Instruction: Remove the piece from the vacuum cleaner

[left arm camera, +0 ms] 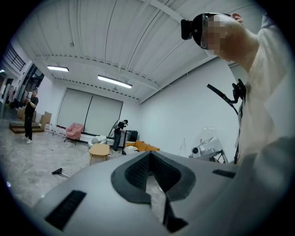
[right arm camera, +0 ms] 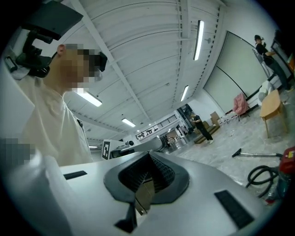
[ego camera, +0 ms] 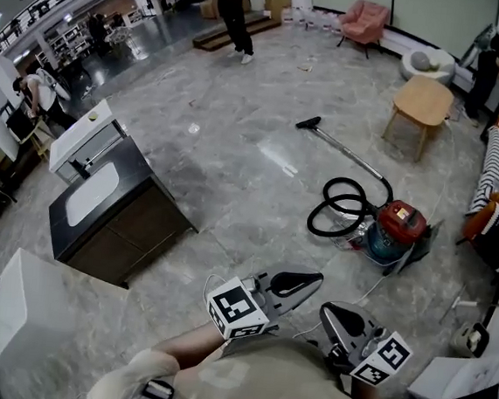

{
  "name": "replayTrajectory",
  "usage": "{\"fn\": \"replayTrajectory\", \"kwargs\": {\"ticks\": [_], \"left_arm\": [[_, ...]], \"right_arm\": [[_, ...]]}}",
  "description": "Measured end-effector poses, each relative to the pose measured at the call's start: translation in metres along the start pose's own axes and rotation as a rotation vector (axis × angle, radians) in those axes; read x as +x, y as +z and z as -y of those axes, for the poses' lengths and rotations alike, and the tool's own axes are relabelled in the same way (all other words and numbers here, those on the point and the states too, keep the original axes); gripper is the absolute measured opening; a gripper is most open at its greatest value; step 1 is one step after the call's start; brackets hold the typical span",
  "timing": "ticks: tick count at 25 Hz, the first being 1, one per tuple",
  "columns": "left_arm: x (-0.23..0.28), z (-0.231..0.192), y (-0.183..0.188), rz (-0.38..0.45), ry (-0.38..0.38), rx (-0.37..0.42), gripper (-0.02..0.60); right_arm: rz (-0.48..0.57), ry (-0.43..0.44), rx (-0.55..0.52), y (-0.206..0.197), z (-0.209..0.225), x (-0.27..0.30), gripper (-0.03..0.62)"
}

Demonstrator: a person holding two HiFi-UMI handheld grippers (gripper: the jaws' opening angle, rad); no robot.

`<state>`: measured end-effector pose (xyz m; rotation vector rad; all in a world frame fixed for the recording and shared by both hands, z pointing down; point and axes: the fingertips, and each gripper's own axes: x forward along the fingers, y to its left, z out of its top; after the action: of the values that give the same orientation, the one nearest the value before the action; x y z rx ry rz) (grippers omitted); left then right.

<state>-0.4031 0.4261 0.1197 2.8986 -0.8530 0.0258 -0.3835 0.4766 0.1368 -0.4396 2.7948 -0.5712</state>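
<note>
Grey left claw point(ego camera: 314, 279) and right claw point(ego camera: 326, 310), closed, point roughly level.

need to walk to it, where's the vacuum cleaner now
In the head view the vacuum cleaner sits on the floor right of centre, its black hose coiled at its left, the wooden table beyond it.

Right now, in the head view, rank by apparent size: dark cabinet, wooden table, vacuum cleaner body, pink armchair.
1. dark cabinet
2. wooden table and vacuum cleaner body, about alike
3. pink armchair, farthest away
</note>
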Motion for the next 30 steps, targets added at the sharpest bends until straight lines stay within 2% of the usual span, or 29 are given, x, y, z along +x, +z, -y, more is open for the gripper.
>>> {"fn": "replayTrajectory", "kwargs": {"ticks": [3,6,10,12,17,23,26,28,30], "left_arm": [[0.029,0.011,-0.006,-0.023,0.018,0.022,0.003],[0.047,0.018,-0.003,-0.036,0.012,0.045,0.003],[0.061,0.015,0.007,-0.051,0.059,0.091,0.003],[0.074,0.012,0.008,-0.049,0.058,0.118,0.003],[0.081,0.013,0.016,-0.031,0.065,0.114,0.003],[0.087,-0.008,0.012,-0.029,0.046,0.118,0.003],[0.083,-0.036,0.020,-0.003,0.084,0.157,0.003],[0.087,-0.063,0.030,0.042,0.090,0.170,0.003],[0.097,-0.083,0.032,0.061,0.044,0.101,0.003]], "right_arm": [[-0.006,0.011,-0.004,0.009,0.012,-0.025,0.002],[0.008,-0.014,0.003,0.018,0.015,-0.041,0.002],[0.000,0.032,0.032,0.025,0.024,-0.051,0.002],[-0.007,0.036,0.042,0.024,0.040,-0.057,0.002],[-0.033,0.078,0.059,0.025,0.050,-0.062,0.002],[-0.115,0.072,-0.048,0.027,0.059,-0.052,0.002],[-0.126,0.079,-0.081,0.029,0.077,-0.033,0.002],[-0.107,0.035,-0.077,0.040,0.095,-0.019,0.002],[-0.071,-0.044,-0.027,0.053,0.115,-0.014,0.002]]}}
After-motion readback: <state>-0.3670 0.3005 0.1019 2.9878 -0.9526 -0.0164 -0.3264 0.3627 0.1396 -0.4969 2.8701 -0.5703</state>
